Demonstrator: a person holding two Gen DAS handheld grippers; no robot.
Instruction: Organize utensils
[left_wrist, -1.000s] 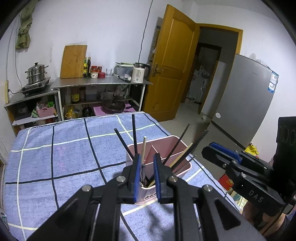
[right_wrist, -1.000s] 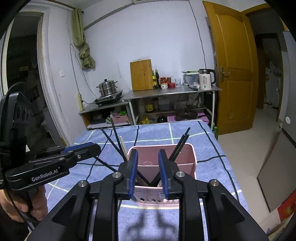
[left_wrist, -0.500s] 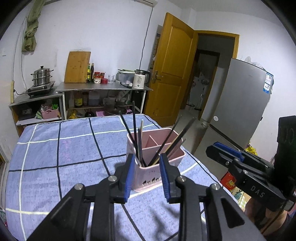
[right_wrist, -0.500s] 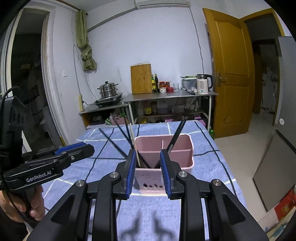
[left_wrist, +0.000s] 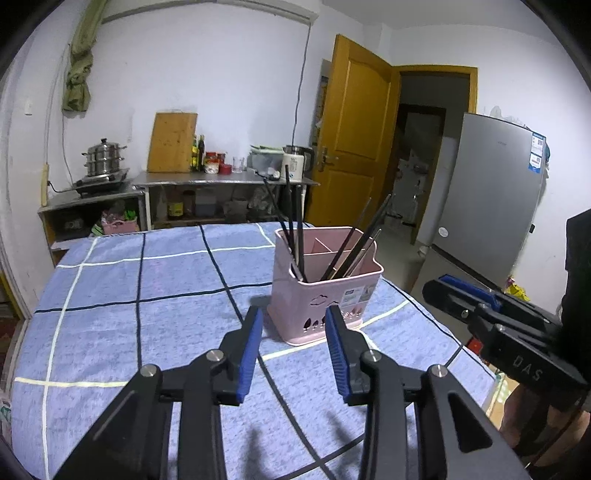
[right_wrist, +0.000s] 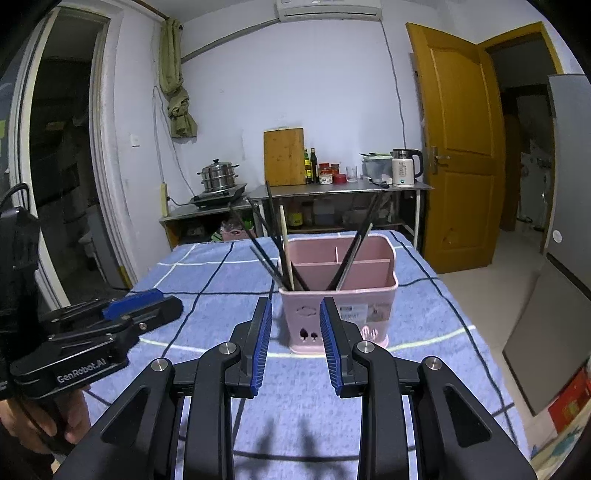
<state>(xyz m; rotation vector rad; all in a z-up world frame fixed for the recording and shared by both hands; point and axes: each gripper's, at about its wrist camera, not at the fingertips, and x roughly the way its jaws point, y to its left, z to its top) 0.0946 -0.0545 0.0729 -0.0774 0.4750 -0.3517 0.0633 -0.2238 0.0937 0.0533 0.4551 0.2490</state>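
A pink plastic utensil holder (left_wrist: 325, 295) with inner dividers stands on the blue checked tablecloth (left_wrist: 147, 280). Several black chopsticks (left_wrist: 295, 221) and a pale one (right_wrist: 286, 251) lean in its near compartment. It also shows in the right wrist view (right_wrist: 340, 295). My left gripper (left_wrist: 293, 347) is open and empty, just short of the holder. My right gripper (right_wrist: 295, 341) is open and empty, also just in front of it. Each gripper shows in the other's view, the right one (left_wrist: 480, 306) at the holder's right, the left one (right_wrist: 122, 317) at its left.
The table's right edge (left_wrist: 443, 325) drops to the floor close behind the holder. A metal shelf (right_wrist: 332, 192) with a kettle, jars, cutting board and steamer pot stands against the far wall. A yellow door (right_wrist: 458, 147) and a grey fridge (left_wrist: 491, 206) are to the right.
Both grippers have pulled back and away from the holder and opened wider. The chopsticks stay in the holder.
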